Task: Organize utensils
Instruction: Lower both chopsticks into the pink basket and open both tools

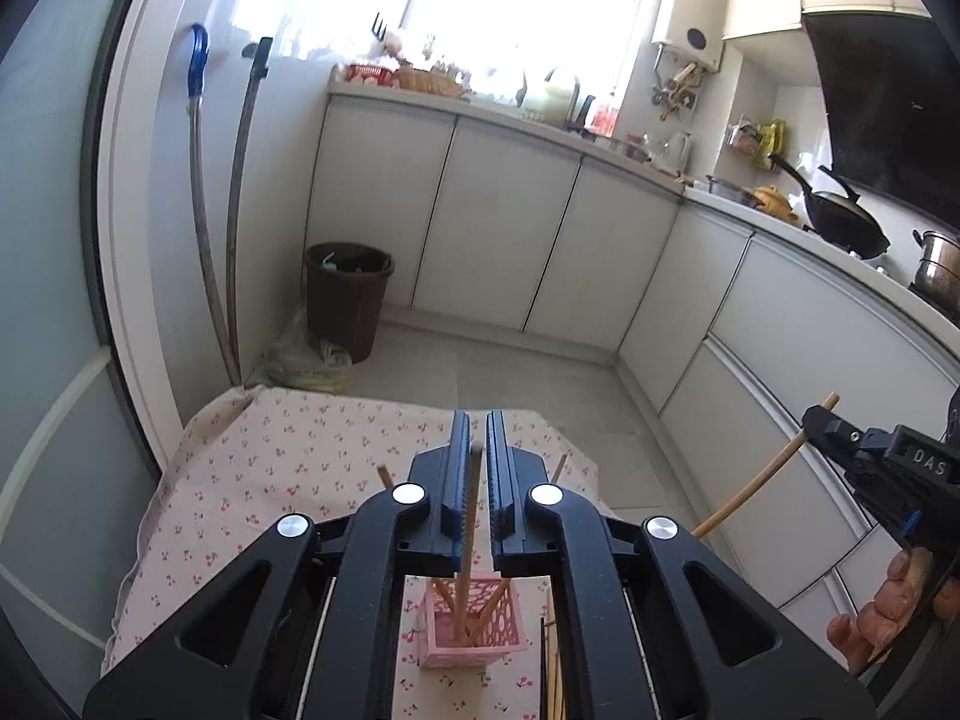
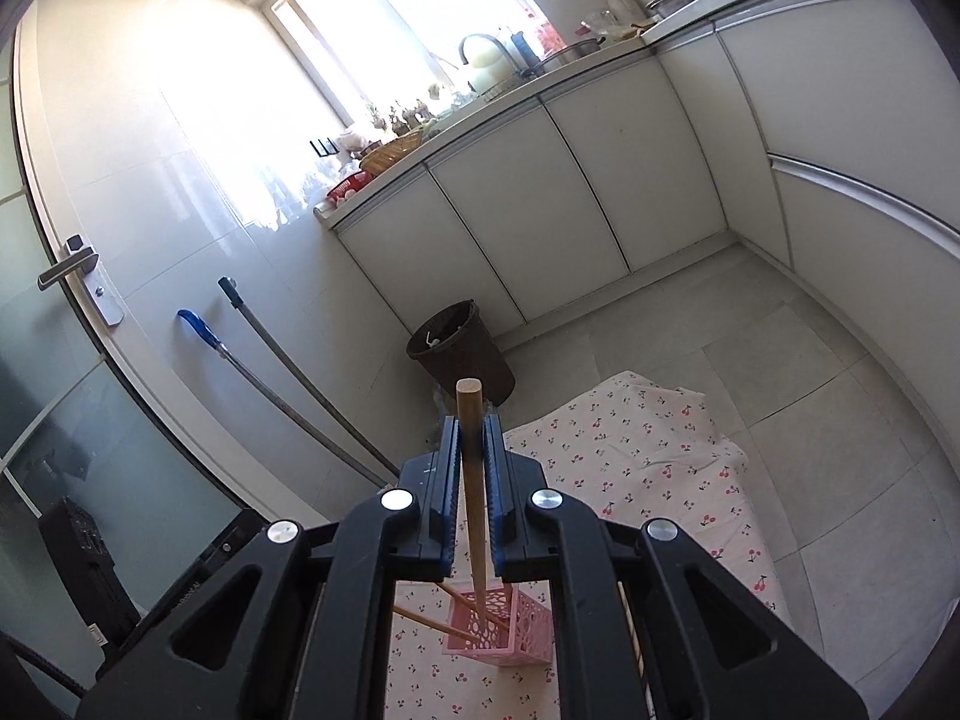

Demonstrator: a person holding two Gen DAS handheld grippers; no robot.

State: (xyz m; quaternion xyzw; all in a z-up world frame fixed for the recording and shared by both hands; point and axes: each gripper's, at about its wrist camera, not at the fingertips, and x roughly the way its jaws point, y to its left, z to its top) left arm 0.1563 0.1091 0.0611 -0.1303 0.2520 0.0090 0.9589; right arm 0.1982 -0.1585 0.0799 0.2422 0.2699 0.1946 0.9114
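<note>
The right hand-held gripper (image 2: 472,420) pinches a held chopstick (image 2: 471,450) firmly between its pads, top end poking out toward 12 o'clock. The left hand-held gripper (image 1: 478,420) is slightly spread around an upright chopstick (image 1: 471,510), with a gap on the right pad's side. That stick stands in the pink basket (image 1: 480,648) at 6 o'clock on the cloth-covered counter (image 1: 270,480), with other chopsticks (image 1: 492,606) leaning inside.
</note>
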